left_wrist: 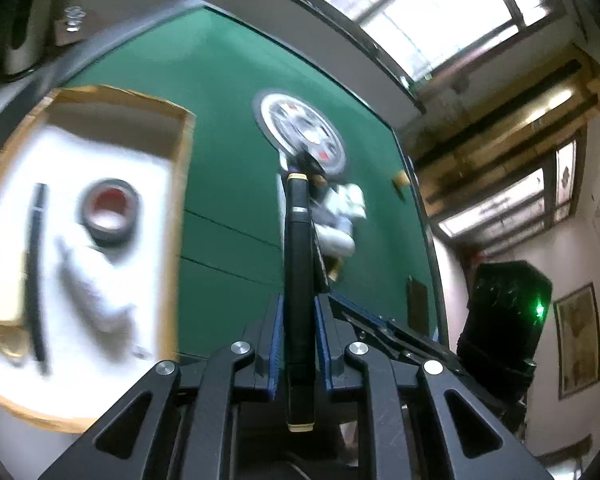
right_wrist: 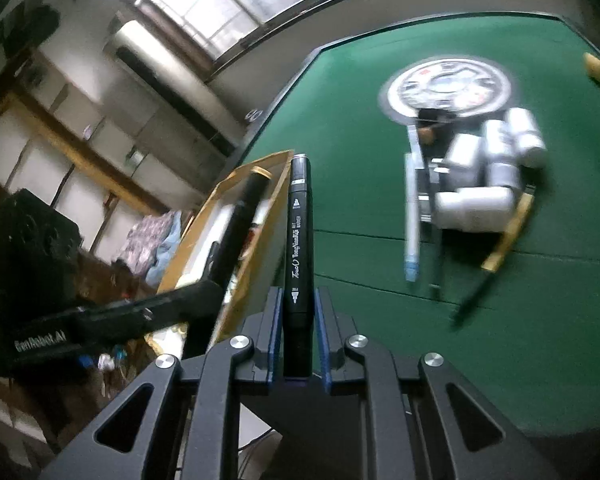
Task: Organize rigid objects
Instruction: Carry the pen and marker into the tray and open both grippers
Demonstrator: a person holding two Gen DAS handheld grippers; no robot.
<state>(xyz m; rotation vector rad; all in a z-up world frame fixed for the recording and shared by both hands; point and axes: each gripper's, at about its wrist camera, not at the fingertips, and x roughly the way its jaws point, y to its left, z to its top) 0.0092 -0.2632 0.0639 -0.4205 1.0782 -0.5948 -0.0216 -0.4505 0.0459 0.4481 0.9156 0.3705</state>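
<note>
A black marker with yellow ends point(left_wrist: 298, 280) is clamped upright in the left gripper point(left_wrist: 298, 320). A black marker point(right_wrist: 298, 264) is clamped likewise in the right gripper point(right_wrist: 298, 320). Both are held above the green table point(right_wrist: 540, 320), beside the wooden tray point(left_wrist: 184, 184). What appears to be a tape roll point(left_wrist: 110, 214) lies blurred in the tray.

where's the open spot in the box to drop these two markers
Free: the white floor at the far end of the box, beyond the tape roll, and the strip between roll and right wall. Crowded: the near left, with a black pen and a blurred white item.
</note>
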